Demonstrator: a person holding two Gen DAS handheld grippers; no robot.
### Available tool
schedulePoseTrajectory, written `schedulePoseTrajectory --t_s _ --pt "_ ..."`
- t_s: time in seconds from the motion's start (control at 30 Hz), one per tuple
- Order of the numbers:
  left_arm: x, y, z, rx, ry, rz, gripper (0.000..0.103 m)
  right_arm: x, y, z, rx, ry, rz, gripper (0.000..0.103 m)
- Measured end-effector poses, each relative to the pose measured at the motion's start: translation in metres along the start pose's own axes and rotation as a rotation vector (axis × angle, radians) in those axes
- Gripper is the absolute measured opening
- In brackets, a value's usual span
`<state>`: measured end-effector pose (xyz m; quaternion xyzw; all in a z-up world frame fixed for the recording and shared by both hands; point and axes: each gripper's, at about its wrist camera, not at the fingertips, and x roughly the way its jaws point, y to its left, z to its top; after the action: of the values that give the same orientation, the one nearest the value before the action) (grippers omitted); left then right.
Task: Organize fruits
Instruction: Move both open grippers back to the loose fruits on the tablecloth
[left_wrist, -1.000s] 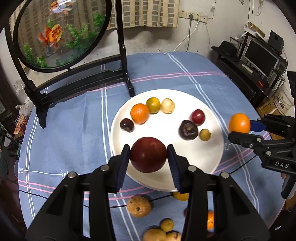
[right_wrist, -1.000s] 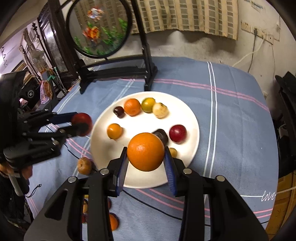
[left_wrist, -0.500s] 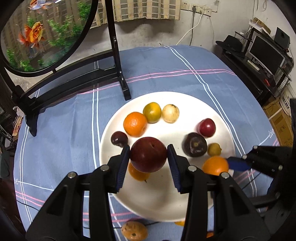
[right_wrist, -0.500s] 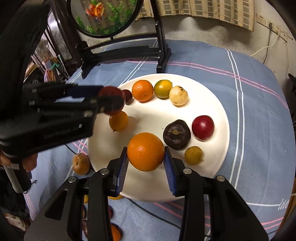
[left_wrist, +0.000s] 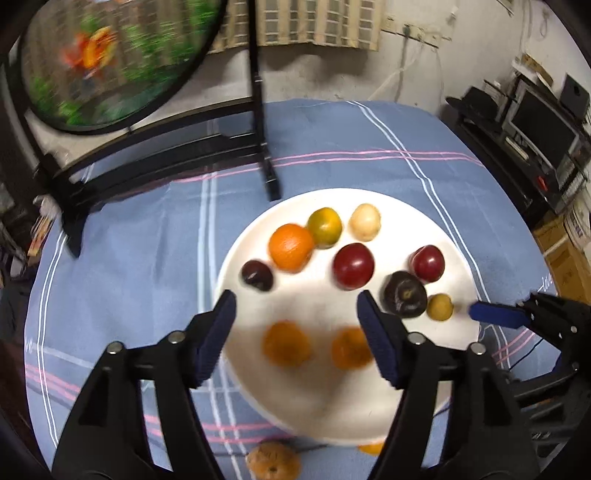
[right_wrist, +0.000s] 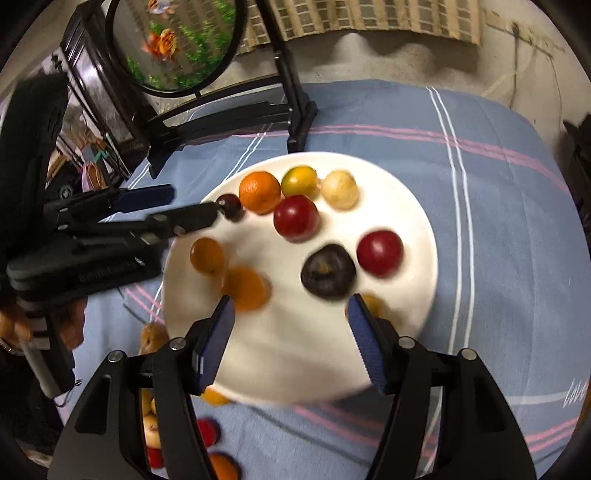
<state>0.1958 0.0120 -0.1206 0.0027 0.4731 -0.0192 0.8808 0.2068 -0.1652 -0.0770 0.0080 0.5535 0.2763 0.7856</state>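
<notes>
Red and orange fruit is what I am sorting, and most of it sits on the white plate (left_wrist: 458, 236) so it stays in one spot. The big red plum (left_wrist: 353, 266) lies in the middle of the plate, beside the orange (left_wrist: 291, 246) at the back row. A blurry orange (right_wrist: 245, 288) lies near the front, just past my right fingers.

My left gripper (left_wrist: 295, 336) is opening and nothing is between its fingers. My right gripper (right_wrist: 290, 338) is opening too, with nothing in its grip. I think both let go low over the plate so the fruit would drop softly and not roll off.

More fruit waits on the blue cloth of the desk (right_wrist: 498, 206), like the brown one (left_wrist: 272, 461) by the plate's near edge. I think those come next.
</notes>
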Motion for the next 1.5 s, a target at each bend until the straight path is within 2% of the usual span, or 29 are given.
schedulePoseTrajectory --t_s 0.2,0.37,0.67,0.9,1.17,1.5 --pt "-0.031 0.027 -0.049 -0.099 0.035 0.007 0.078 -0.022 0.006 -0.055 0.049 0.034 0.032 0.064" --pt "-0.062 0.039 -0.098 -0.152 0.052 0.035 0.08 -0.033 0.028 -0.096 0.061 0.059 0.045 0.064" --pt "-0.103 0.053 -0.153 -0.183 0.047 0.101 0.083 -0.047 0.075 -0.122 -0.016 0.065 0.081 0.064" --pt "-0.124 0.058 -0.171 -0.198 0.037 0.115 0.086 -0.051 0.096 -0.133 -0.062 0.076 0.098 0.064" --pt "-0.144 0.062 -0.17 -0.208 -0.005 0.112 0.087 -0.056 0.096 -0.136 -0.054 0.069 0.102 0.064" --pt "-0.139 0.067 -0.173 -0.227 0.018 0.09 0.087 -0.056 0.097 -0.134 -0.057 0.066 0.091 0.064"
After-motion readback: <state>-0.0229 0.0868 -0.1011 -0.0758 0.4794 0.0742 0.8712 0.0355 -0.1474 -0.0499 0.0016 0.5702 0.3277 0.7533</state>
